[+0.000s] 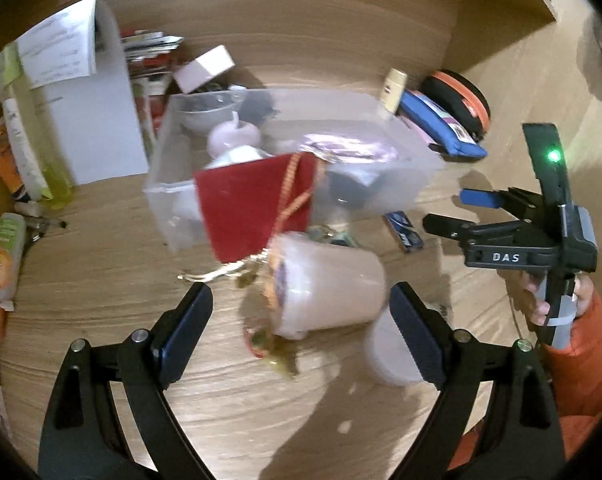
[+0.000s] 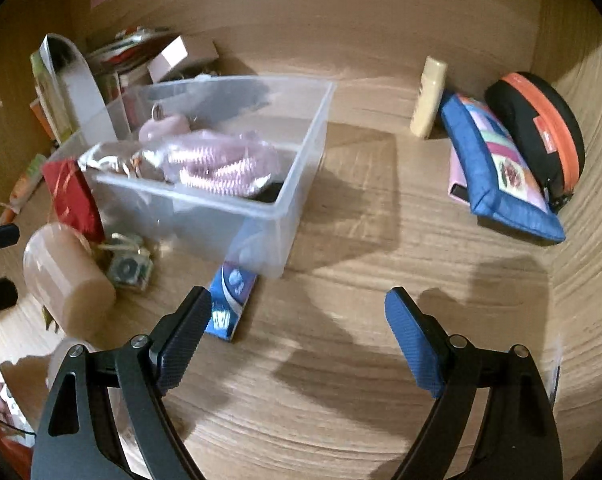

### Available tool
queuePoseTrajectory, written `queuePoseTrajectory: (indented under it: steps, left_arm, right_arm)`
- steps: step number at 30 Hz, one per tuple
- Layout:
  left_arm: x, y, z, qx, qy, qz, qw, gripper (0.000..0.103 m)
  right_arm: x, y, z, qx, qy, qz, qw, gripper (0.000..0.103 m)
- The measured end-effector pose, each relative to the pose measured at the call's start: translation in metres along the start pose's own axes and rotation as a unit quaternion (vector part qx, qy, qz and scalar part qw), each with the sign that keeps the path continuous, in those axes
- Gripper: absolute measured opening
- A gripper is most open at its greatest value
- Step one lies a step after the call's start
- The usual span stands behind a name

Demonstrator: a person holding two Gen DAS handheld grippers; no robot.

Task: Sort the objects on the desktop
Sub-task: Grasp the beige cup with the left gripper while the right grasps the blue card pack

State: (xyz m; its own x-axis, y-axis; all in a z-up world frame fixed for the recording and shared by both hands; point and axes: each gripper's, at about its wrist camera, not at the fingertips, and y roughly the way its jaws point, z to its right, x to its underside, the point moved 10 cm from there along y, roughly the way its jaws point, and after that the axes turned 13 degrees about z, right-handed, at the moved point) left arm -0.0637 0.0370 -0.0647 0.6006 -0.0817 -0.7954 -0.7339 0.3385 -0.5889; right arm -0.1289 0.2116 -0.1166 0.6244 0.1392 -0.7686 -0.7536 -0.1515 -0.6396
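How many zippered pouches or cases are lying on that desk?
2, side by side at the desk's far right: a blue pouch, and a black-and-orange case behind it. Others may be hidden in the left-hand clutter.

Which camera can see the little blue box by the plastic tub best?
The right wrist view. The little blue box lies large and close there, just beyond the tongs, with its white print showing. In the left wrist view the same box is small, blurry and off to the side, beyond the tipped-over cup.

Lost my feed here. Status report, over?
Left gripper open above tipped beige cup. Right gripper open, empty, near blue packet. Clear bin part-filled. Desk cluttered.
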Motion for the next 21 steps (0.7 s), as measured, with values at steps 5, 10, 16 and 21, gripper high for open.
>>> queuePoseTrajectory:
  steps: [5,10,16,21]
  left_arm:
    - [-0.005,-0.007,0.016,0.042,-0.018,0.009,0.9989,0.09]
    - [-0.012,-0.008,0.026,0.055,-0.01,0.018,0.9983,0.09]
    - [-0.002,0.01,0.029,0.055,-0.011,-0.008,0.9984,0.086]
    - [0.006,0.026,0.028,0.039,-0.005,-0.026,0.9989,0.083]
  right_arm:
    - [0.005,-0.001,-0.01,-0.01,-0.014,-0.001,1.0,0.087]
    - [0.006,-0.002,-0.02,-0.019,-0.024,0.0,1.0,0.087]
    - [0.006,0.001,-0.023,-0.028,-0.024,0.0,0.999,0.087]
    - [0.008,0.006,-0.024,-0.036,-0.024,-0.009,0.999,0.086]
